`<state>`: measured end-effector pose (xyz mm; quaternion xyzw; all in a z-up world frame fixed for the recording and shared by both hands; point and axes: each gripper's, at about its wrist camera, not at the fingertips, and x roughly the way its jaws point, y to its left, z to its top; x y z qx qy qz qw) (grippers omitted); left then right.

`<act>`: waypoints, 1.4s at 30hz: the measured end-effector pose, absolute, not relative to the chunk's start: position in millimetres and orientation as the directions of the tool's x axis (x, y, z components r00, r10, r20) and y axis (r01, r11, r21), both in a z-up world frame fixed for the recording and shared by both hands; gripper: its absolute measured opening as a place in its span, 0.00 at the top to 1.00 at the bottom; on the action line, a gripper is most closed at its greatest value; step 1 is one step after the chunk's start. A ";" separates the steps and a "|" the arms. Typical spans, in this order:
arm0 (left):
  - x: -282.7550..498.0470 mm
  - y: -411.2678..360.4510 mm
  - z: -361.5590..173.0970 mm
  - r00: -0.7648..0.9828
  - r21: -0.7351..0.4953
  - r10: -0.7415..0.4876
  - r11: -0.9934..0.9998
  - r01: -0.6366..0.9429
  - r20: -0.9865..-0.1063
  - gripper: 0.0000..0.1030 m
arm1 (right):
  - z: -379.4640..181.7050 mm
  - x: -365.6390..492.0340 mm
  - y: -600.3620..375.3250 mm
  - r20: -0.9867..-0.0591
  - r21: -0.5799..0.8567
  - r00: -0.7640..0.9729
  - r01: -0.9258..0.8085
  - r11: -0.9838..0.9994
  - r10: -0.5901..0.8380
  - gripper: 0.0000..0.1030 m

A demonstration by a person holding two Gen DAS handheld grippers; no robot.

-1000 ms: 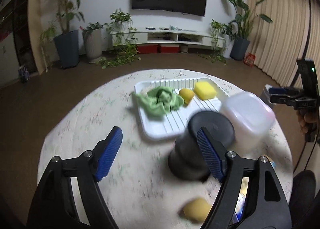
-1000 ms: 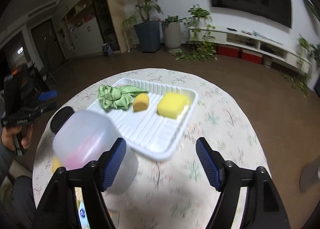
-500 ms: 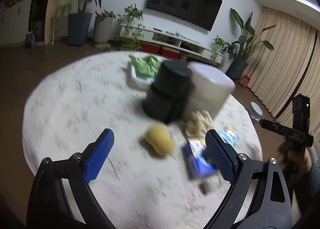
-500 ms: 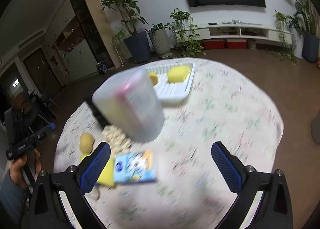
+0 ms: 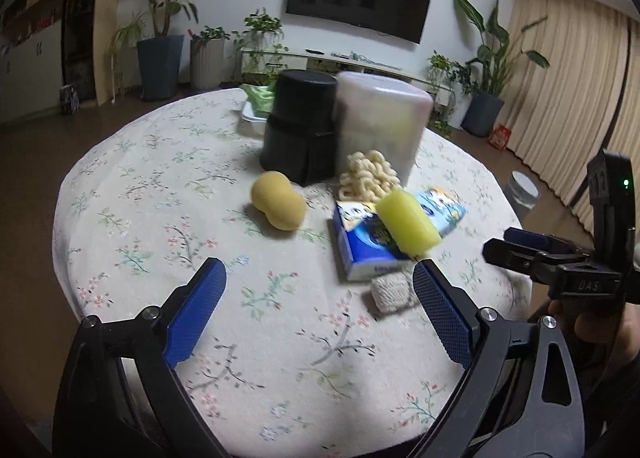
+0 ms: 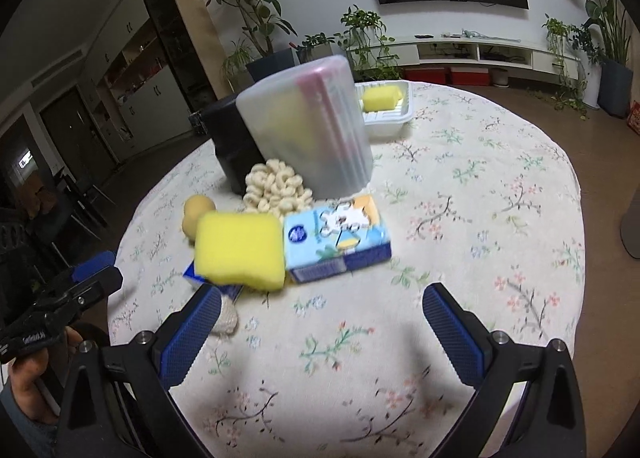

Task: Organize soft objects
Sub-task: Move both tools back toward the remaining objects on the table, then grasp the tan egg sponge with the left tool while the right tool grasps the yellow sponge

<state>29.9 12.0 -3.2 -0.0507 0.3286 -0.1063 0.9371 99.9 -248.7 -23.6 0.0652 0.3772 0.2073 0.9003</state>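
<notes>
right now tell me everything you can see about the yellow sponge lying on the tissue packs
The yellow sponge is a thick rectangular block of porous foam with rounded corners, bright yellow all over. It lies tilted, propped across two blue tissue packs, partly overhanging them. A cream loopy mitt sits just behind it. No fingers touch it.

Legible text is sparse. In the left wrist view, the right gripper (image 5: pixel 520 246) has raised letters on its black body reading roughly "DAS". In the right wrist view, the left gripper (image 6: pixel 94 270) carries white lettering, too blurred to read. Print on the blue tissue pack (image 6: pixel 336 242) is illegible.
</notes>
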 end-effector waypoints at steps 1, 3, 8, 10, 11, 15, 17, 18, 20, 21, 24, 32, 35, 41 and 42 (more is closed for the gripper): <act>29.1 9.3 -5.4 0.758 -0.153 -0.231 0.973 0.174 -0.610 0.07 | -24.8 96.5 -246.2 -0.652 0.271 0.630 -0.328 0.905 0.423 0.00; 28.0 3.0 -8.4 0.749 -0.131 -0.231 0.973 0.191 -0.621 0.07 | -26.8 89.7 -239.2 -0.653 0.248 0.633 -0.340 0.907 0.416 0.00; 26.3 -0.8 -8.5 0.749 -0.125 -0.238 0.971 0.205 -0.618 0.07 | -27.4 84.3 -232.3 -0.652 0.203 0.646 -0.356 0.912 0.397 0.00; 27.7 -1.1 -8.8 0.749 -0.120 -0.229 0.973 0.199 -0.621 0.07 | -27.1 85.5 -235.2 -0.651 0.214 0.647 -0.346 0.914 0.397 0.00; 28.9 -1.2 -9.1 0.749 -0.114 -0.223 0.974 0.195 -0.625 0.07 | -27.0 86.1 -236.8 -0.649 0.221 0.647 -0.342 0.913 0.399 0.00; 37.3 -1.0 -5.0 0.752 -0.082 -0.196 0.979 0.187 -0.629 0.07 | -25.5 91.0 -240.8 -0.648 0.237 0.647 -0.329 0.914 0.401 0.00; 42.8 2.3 -2.3 0.754 -0.081 -0.186 0.981 0.175 -0.630 0.07 | -24.2 93.0 -241.2 -0.648 0.238 0.647 -0.329 0.914 0.402 0.00; 46.8 5.9 -1.6 0.753 -0.091 -0.188 0.981 0.169 -0.631 0.07 | -22.8 94.0 -241.2 -0.645 0.236 0.650 -0.331 0.914 0.402 0.00; 54.1 8.5 1.1 0.754 -0.100 -0.185 0.982 0.157 -0.631 0.07 | -20.6 95.7 -239.9 -0.641 0.233 0.652 -0.337 0.912 0.405 0.00; 57.9 9.4 2.2 0.753 -0.097 -0.178 0.984 0.151 -0.633 0.07 | -19.6 96.7 -239.1 -0.639 0.235 0.652 -0.340 0.910 0.408 0.00; 70.4 10.4 5.3 0.750 -0.083 -0.160 0.987 0.139 -0.642 0.07 | -18.3 98.7 -235.0 -0.635 0.238 0.647 -0.357 0.903 0.423 0.00; 97.3 22.0 1.3 0.737 -0.075 -0.124 0.992 0.100 -0.664 0.07 | -17.8 104.7 -228.3 -0.640 0.219 0.641 -0.376 0.900 0.423 0.00; 104.3 24.2 -5.1 0.722 -0.064 -0.111 0.994 0.092 -0.683 0.07 | -17.8 107.7 -225.6 -0.643 0.222 0.633 -0.386 0.895 0.433 0.00; 115.2 22.3 -10.6 0.699 -0.035 -0.090 0.995 0.093 -0.710 0.07 | -15.0 109.4 -209.9 -0.638 0.201 0.622 -0.434 0.878 0.453 0.00; 118.3 22.2 -10.9 0.694 -0.027 -0.083 0.995 0.091 -0.715 0.07 | -14.1 110.2 -207.0 -0.638 0.196 0.622 -0.440 0.876 0.455 0.00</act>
